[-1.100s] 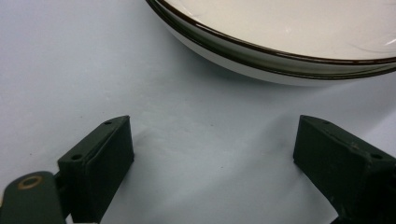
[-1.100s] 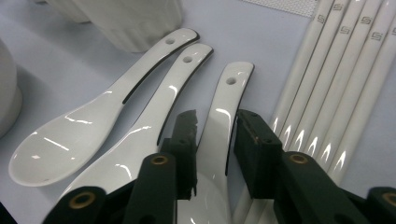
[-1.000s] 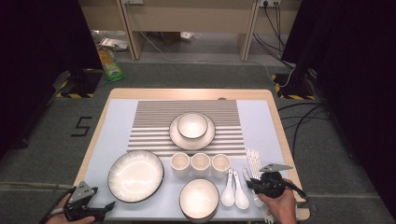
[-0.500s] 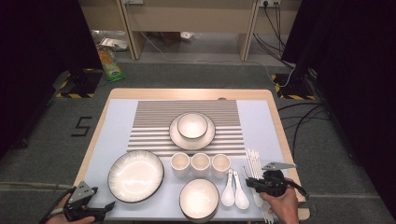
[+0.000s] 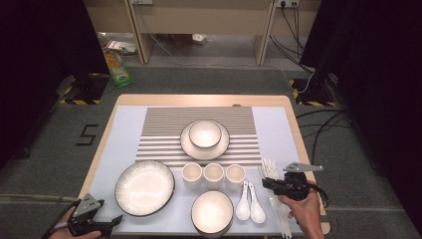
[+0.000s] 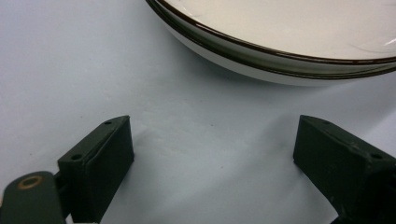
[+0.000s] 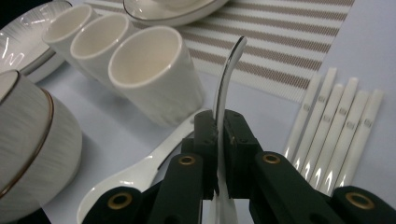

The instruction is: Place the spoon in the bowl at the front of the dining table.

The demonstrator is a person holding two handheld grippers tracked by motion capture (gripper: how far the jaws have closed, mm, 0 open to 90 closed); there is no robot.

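Right gripper (image 5: 271,183) sits at the table's near right edge, jaws pinched on a white spoon (image 7: 227,77); in the right gripper view the spoon's thin handle stands edge-on between the two black pads and curves up past them. Jaws have just been closing, with that spoon between them, and compared with a second ago the gripper sits a bit higher over the table, its grey plate lifted slightly away from the chopsticks (image 5: 271,172). From above, two spoons (image 5: 250,201) show beside the gripper, bowls toward the person; which one is gripped cannot be told from that view. In the right gripper view a second spoon (image 7: 149,165) lies flat on the blue mat (image 5: 119,134) just left of the jaws, near the closest of three cups (image 5: 213,175). Chopsticks lie in a row to the right of the held spoon. Left gripper (image 5: 112,222) has not moved since the earlier frames, parked at the near left corner with jaws spread wide and nothing between them; its own view shows bare mat and the rim of the large plate (image 6: 280,42) just ahead. Small bowl (image 5: 212,211), striped placemat (image 5: 164,124) and bowl on plate (image 5: 204,133) sit unchanged.
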